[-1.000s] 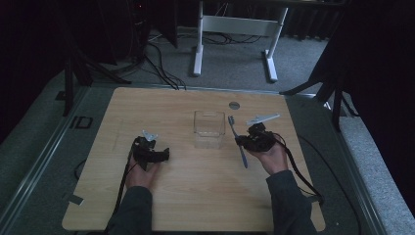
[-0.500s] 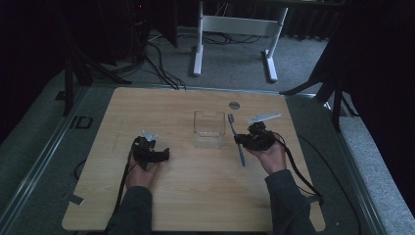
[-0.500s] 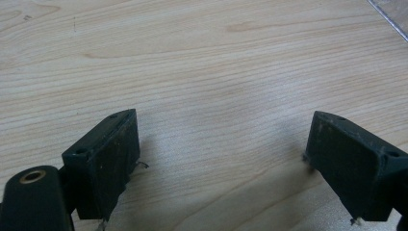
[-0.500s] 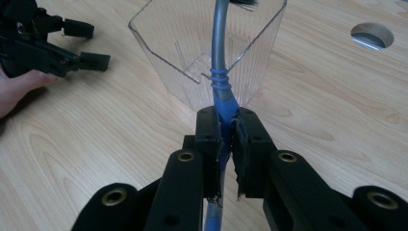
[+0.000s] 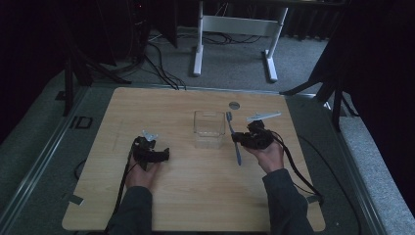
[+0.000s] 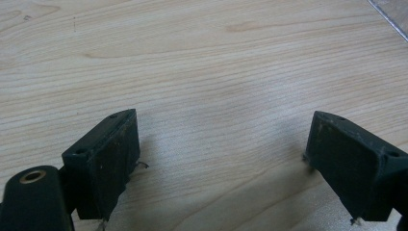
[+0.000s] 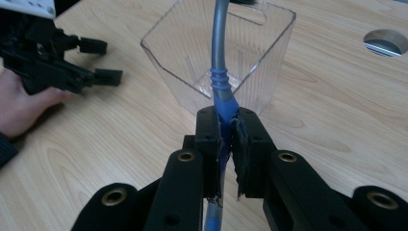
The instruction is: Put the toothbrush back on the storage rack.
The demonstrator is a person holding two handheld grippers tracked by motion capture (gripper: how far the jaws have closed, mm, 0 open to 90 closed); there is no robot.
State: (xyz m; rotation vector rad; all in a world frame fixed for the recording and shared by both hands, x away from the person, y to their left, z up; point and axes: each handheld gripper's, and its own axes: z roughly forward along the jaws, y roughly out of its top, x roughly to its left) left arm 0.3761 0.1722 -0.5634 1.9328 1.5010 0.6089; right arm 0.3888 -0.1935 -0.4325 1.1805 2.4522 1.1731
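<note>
Nothing moved since earlier frames: both hands hold station. Right gripper [image 7: 226, 126] clamped on blue toothbrush [image 7: 220, 82] handle, just at 3 o'clock of clear container [image 5: 209, 128]. Judgement: lift, tip head over rim, lower inside, release late. Left gripper [image 6: 221, 159] jaws wide, nothing between, idle at 9 o'clock of container. Cable port [image 5: 234, 105] at 12 o'clock; container rim main obstacle.

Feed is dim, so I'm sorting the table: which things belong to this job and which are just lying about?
In the job:
- toothbrush, clamped in the right claw
- clear plastic container

Lying about:
- left claw, open over bare table
- round grommet hole
</note>
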